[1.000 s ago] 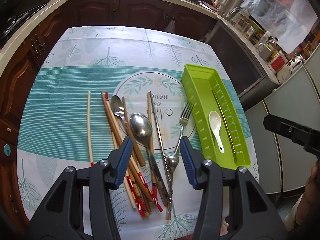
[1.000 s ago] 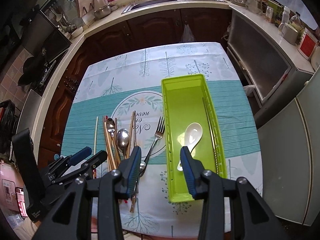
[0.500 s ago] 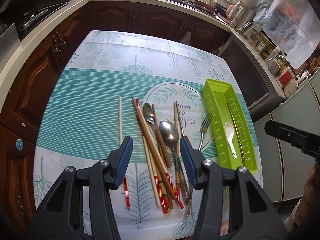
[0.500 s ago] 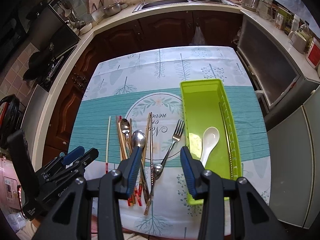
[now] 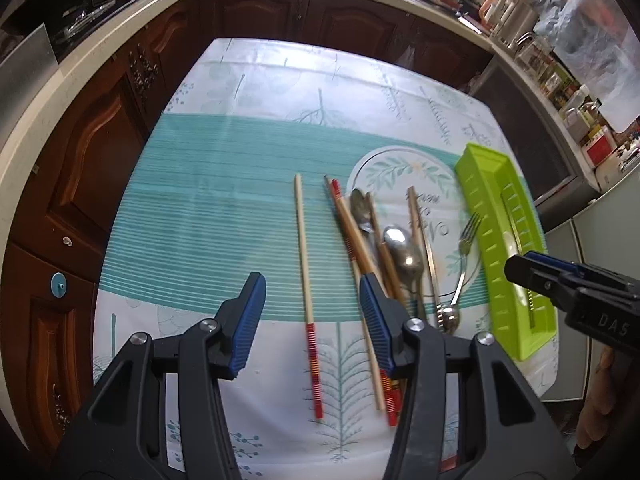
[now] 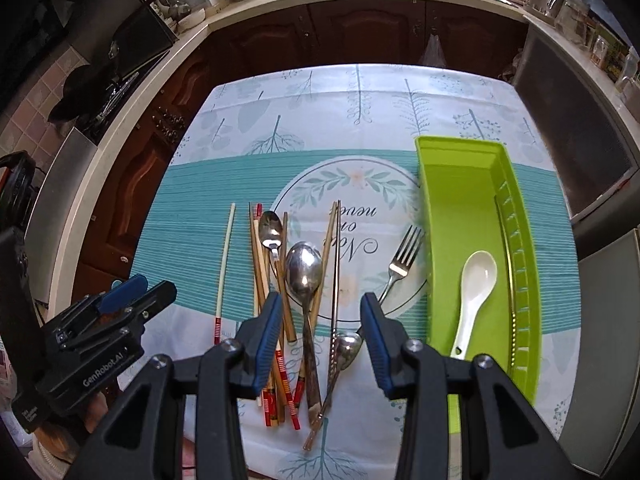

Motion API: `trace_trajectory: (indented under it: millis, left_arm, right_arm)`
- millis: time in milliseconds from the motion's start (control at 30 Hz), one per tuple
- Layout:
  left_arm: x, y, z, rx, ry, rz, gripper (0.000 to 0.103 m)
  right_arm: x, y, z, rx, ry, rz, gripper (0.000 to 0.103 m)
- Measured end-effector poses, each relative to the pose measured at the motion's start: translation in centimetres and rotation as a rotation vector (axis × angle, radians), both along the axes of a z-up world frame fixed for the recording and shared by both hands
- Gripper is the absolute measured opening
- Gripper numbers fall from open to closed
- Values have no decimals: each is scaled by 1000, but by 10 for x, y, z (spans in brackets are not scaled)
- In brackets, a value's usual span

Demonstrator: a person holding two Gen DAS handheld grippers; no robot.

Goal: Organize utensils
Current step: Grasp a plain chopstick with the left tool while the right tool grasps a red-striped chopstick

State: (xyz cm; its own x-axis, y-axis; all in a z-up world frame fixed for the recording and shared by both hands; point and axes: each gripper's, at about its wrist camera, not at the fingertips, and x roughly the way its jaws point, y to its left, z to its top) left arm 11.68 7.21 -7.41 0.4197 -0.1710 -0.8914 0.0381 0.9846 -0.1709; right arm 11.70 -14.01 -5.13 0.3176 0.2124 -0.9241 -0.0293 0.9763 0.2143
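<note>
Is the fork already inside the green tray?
No. In the right wrist view the fork lies on the tablecloth just left of the green tray, which holds a white spoon.

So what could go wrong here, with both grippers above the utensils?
1. The right gripper, jaws closing with nothing pressed yet, hangs over crossed pieces: the big spoon and chopsticks overlap, so it may lift two or scatter them.
2. The left gripper frames the lone chopstick; thin and flat, it may slip.
</note>
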Motion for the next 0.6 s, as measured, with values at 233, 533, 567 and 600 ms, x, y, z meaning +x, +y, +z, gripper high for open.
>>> trace_trajectory:
  millis: [233,533,567,600]
  left_arm:
    - [12,19,-44,-25,91,25,46]
    - [27,3,-80,1,175,-5,37]
    - [29,0,-82,4,184,-9,37]
    - [29,-2,-84,11,189,-12,37]
  right_arm:
    - [2,25,-45,62,67,71,20]
    - [0,52,-62,51,88,154,16]
    - [-1,53,-64,50,92,156,16]
    - [-1,53,-66,49,95,156,16]
